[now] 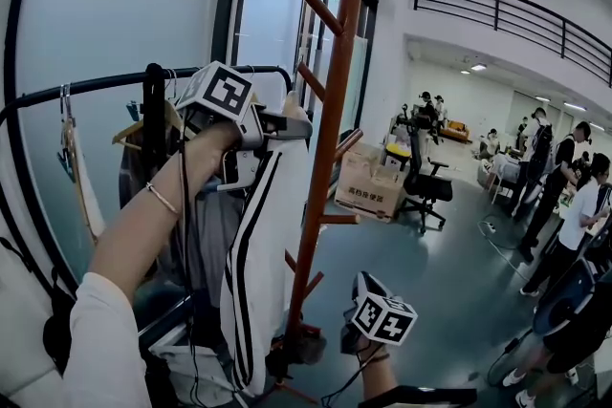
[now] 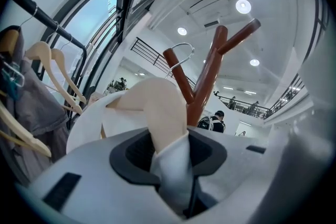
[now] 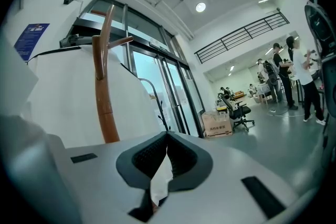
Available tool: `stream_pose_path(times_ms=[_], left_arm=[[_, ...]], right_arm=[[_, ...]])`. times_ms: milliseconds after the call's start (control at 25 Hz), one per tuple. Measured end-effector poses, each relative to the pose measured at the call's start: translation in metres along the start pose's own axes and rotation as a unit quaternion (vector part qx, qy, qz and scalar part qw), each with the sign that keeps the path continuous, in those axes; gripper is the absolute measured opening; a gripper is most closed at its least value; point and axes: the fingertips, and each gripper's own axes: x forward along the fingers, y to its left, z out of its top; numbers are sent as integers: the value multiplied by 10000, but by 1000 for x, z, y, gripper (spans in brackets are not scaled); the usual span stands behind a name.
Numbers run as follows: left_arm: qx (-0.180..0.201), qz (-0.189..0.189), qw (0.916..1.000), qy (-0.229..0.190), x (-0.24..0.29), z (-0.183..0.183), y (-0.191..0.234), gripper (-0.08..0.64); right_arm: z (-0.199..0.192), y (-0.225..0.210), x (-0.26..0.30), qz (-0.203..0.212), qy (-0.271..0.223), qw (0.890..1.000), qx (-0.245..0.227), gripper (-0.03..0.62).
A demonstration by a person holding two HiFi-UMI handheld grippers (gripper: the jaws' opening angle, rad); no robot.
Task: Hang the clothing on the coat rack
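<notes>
Right gripper (image 3: 161, 162), low, pinches a fold of the white jacket (image 1: 256, 253) — left gripper (image 2: 169, 152), raised, clamps the wooden hanger (image 2: 159, 107) carrying that jacket — hanger's wire hook (image 2: 181, 50) close beside an upper peg of the brown coat rack (image 1: 323, 139).

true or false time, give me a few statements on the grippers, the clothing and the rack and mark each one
1. The left gripper is shut on a wooden hanger carrying the garment. True.
2. The right gripper is open and empty. False: it is shut on a bit of white fabric.
3. The garment is plain black. False: it is white with black stripes.
4. The coat rack is a brown pole with angled pegs. True.
5. The right gripper is higher than the left. False: the head view shows it lower.
</notes>
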Motion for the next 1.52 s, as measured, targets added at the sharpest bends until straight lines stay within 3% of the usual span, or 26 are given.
stream_pose_path(times_ms=[440,1040,1520], left_arm=[[152,-53,9998,113,4,-2,0,138],[-129,-268,9992,266,9,-23,6,138],[14,-337,9991,241,12,-31,7,140]], right_arm=[[-3,-5,6,-29,27,10000,82,23],[-1,-15,5,-85,72,9998,140,23],[-7,-17,4,-132,130,9998,119,23]])
